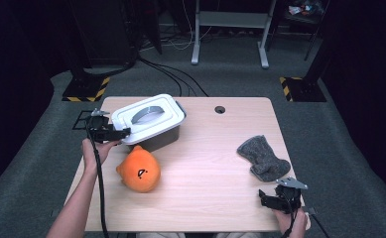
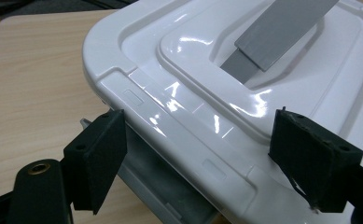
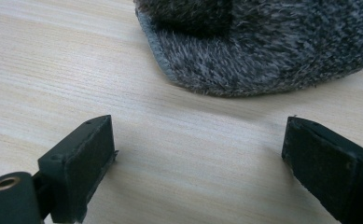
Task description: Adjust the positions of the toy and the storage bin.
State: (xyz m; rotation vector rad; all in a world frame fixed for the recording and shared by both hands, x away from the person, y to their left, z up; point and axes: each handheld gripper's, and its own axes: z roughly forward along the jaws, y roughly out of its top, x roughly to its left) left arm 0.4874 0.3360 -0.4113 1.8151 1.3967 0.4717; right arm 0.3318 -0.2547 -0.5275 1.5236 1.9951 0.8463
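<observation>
My left gripper (image 2: pixel 198 158) stands spread astride the white lid (image 1: pixel 148 116) rim on the grey box (image 1: pixel 163 139), left of the orange plush (image 1: pixel 139 171); glossy, stiff plastic, likely slippery; I'd pinch that rim; right gripper (image 3: pixel 198 163) spread, idle.

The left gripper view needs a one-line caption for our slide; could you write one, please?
Left gripper with open fingers straddling the edge of the white bin lid.
</observation>
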